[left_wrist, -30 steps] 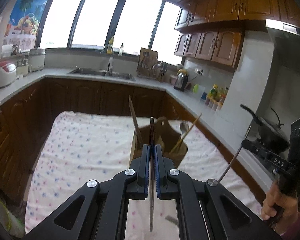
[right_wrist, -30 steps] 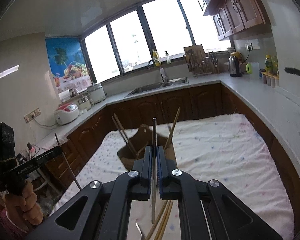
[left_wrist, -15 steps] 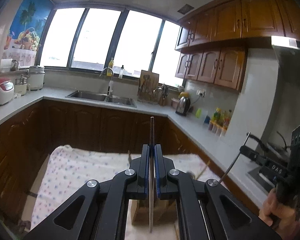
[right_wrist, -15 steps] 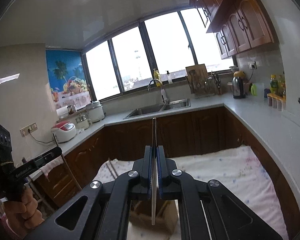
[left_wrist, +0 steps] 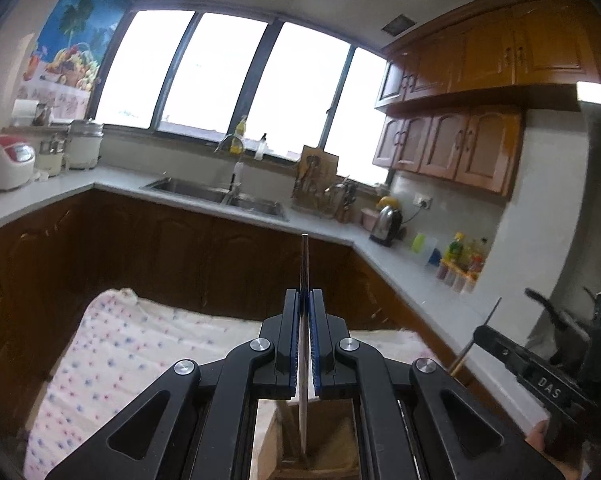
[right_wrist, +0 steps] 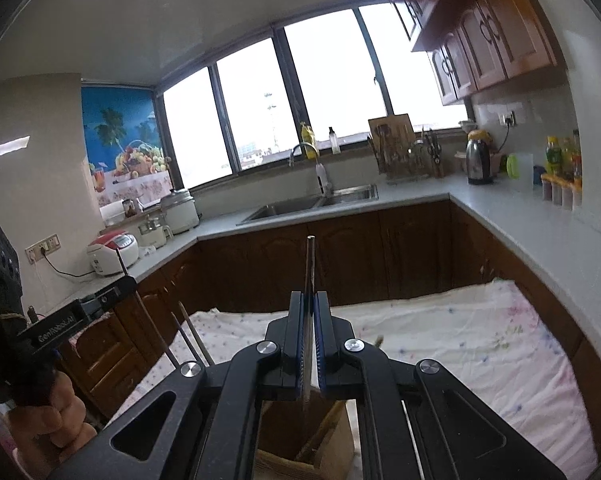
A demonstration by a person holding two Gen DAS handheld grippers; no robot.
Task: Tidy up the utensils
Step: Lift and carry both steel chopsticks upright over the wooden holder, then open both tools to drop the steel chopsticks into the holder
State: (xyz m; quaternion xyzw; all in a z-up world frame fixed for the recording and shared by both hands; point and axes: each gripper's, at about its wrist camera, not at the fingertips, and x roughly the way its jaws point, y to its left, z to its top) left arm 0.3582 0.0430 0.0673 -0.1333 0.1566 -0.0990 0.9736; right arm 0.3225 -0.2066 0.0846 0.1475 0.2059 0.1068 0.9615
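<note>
Each hand keeps its rod upright, the left gripper (left_wrist: 305,336) pinching a thin metal utensil (left_wrist: 304,264) and the right gripper (right_wrist: 311,340) another metal stick (right_wrist: 310,264), so both can drop straight into the brown holder (right_wrist: 332,432) below.

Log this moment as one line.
left gripper: shut on chopstick | right gripper: shut on metal chopstick | both above wooden holder

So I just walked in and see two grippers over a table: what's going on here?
A person is sorting utensils in a kitchen. The left gripper is shut on a thin chopstick, held upright, and the right gripper is shut on a metal chopstick. Both hang right above a brown holder with other sticks in it, on a dotted tablecloth.
</note>
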